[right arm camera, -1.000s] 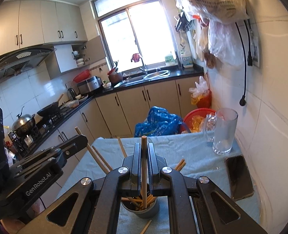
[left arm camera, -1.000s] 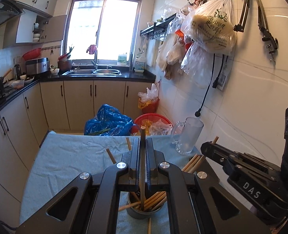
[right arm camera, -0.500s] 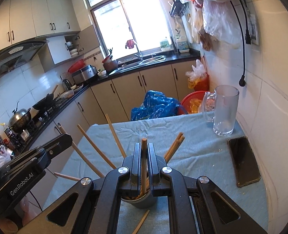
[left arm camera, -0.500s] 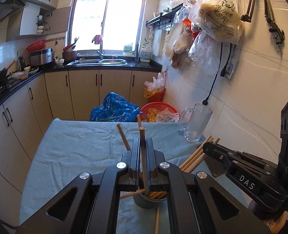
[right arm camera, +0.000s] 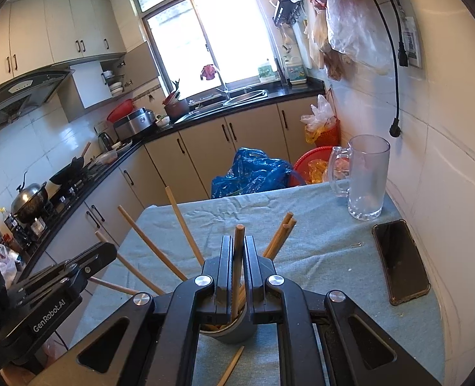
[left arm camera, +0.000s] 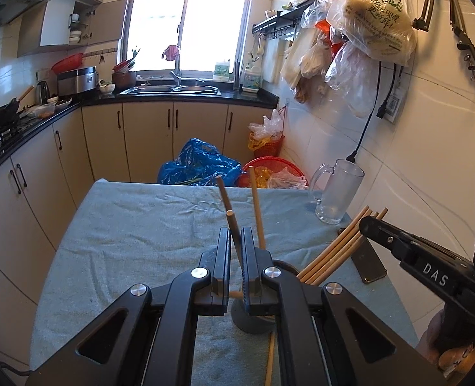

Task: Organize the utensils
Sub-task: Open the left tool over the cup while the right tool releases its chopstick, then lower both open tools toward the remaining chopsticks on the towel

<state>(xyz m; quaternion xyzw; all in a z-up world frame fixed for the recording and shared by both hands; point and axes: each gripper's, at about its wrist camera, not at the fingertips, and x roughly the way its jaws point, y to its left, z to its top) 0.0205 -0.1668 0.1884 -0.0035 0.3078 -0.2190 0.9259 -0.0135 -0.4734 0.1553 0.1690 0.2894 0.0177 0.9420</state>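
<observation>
Now the left hand-held gripper (left arm camera: 236, 241) has its jaws a little apart, and the tilted wooden chopstick (left arm camera: 231, 225) between them leans to the left instead of standing straight as it did half a second ago. We judge that it was let go and its lower end already sits in the round grey metal cup (left arm camera: 253, 321). The right hand-held gripper (right arm camera: 237, 251) stays narrow, closed on the upright wooden chopstick (right arm camera: 239, 238), whose lower end reaches into the same cup, so this one seems about to be dropped next. The cup stands on the bench (left arm camera: 141, 231), just under both grippers, and more chopsticks fan out of it. They are thin, smooth, pale wooden rods. The bench carries a wrinkled, soft blue-green cloth. One loose chopstick (left arm camera: 269, 360) lies on the cloth just beside the cup, so the task is not finished.
</observation>
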